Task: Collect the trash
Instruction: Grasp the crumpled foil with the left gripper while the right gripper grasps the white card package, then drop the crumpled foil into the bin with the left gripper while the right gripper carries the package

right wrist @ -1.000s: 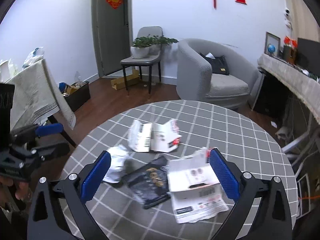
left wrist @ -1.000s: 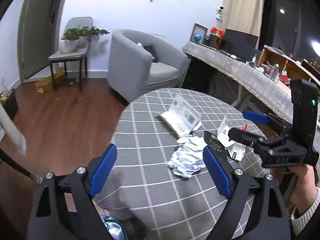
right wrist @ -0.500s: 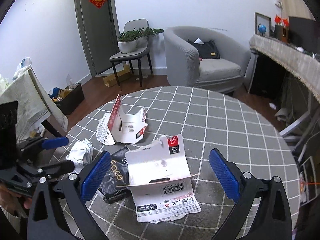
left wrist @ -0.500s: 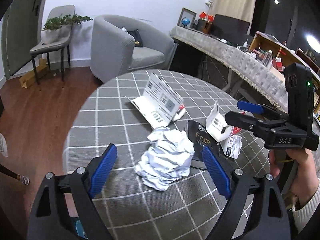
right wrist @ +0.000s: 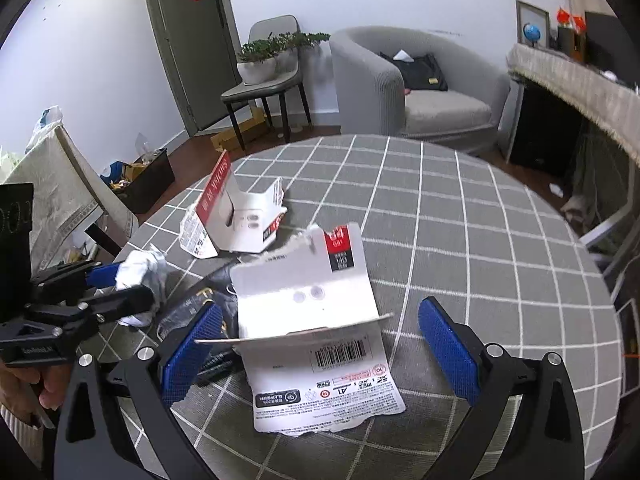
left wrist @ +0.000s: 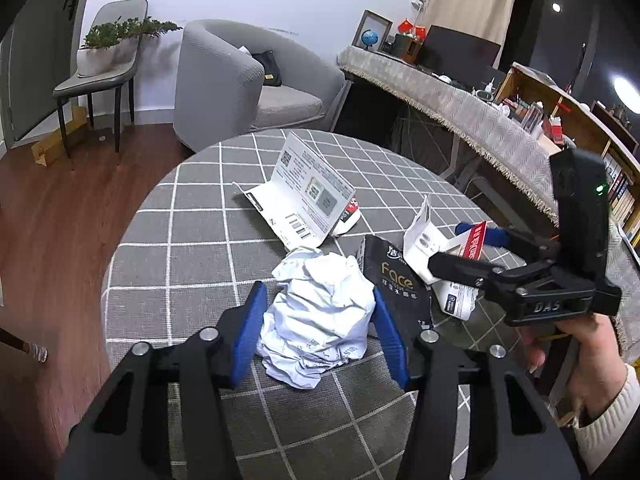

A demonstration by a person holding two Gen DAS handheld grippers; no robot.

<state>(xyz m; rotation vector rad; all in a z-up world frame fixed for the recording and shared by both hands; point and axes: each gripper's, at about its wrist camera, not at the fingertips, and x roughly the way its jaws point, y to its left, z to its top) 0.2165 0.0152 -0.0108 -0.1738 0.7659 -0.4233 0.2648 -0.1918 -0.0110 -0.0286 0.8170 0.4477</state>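
A crumpled white paper ball [left wrist: 320, 312] lies near the front edge of the round checked table [left wrist: 192, 248]. My left gripper [left wrist: 320, 330] straddles it, jaws closing, both blue pads against the ball's sides. In the right wrist view the ball [right wrist: 144, 268] sits in that left gripper [right wrist: 128, 286]. My right gripper [right wrist: 320, 354] stands open low over a torn white card package [right wrist: 308, 292], which lies between its fingers untouched. A black "Face" packet [left wrist: 394, 276] lies between the ball and the card. Another folded white package [left wrist: 308, 196] stands farther back.
A grey armchair [left wrist: 240, 80] and a chair with a potted plant [left wrist: 104, 64] stand beyond the table. A long cloth-covered counter [left wrist: 460, 100] runs along the right. A black bin with rubbish [right wrist: 140, 172] sits on the wood floor to the left.
Both grippers came forward and down toward the table. The left jaws narrowed from wide open around the paper ball until the pads met it. The right gripper stayed open, now closer over the torn card.
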